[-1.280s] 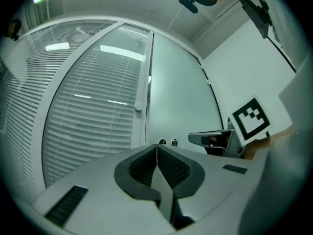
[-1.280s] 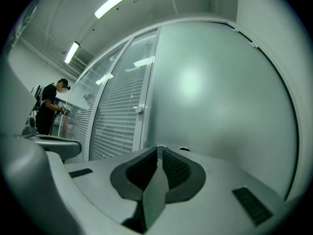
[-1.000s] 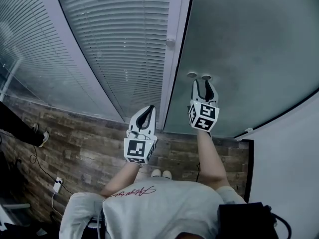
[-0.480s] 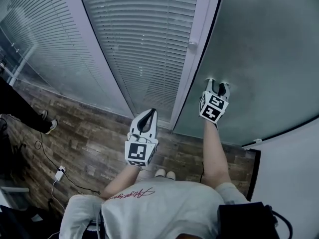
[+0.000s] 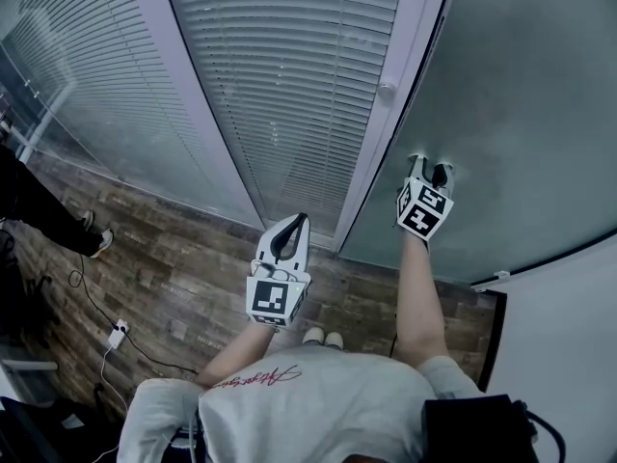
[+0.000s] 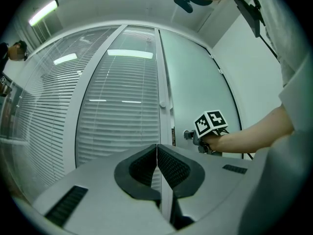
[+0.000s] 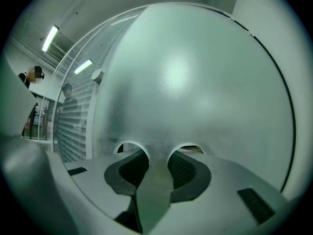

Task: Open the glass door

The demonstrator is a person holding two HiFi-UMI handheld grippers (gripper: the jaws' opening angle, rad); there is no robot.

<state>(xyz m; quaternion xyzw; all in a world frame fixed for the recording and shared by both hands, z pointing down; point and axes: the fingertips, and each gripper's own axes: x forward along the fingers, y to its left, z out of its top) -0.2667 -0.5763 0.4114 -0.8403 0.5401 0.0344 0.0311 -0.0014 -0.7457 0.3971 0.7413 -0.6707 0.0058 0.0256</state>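
The frosted glass door (image 5: 521, 95) fills the right of the head view. My right gripper (image 5: 429, 169) is pushed up against it. In the right gripper view the grey door handle (image 7: 154, 182) lies between the pads of the right gripper (image 7: 157, 163). The jaws have just been closing and now press on the handle from both sides. My left gripper (image 5: 292, 222) hangs lower and to the left, in front of the door frame (image 5: 405, 66), shut with nothing in it. The left gripper view shows its jaws (image 6: 157, 151) meeting and the right gripper (image 6: 191, 135) at the handle.
Left of the frame stand glass partitions with slatted blinds (image 5: 289, 66). A small round knob (image 5: 387, 91) sits on the frame. A white wall (image 5: 569, 336) borders the door on the right. A person's legs (image 5: 39, 215) and a cable with a plug (image 5: 116, 336) are on the wood floor at left.
Both grippers have moved in toward the door. The right gripper's jaws have narrowed around the handle. The left gripper stays shut.
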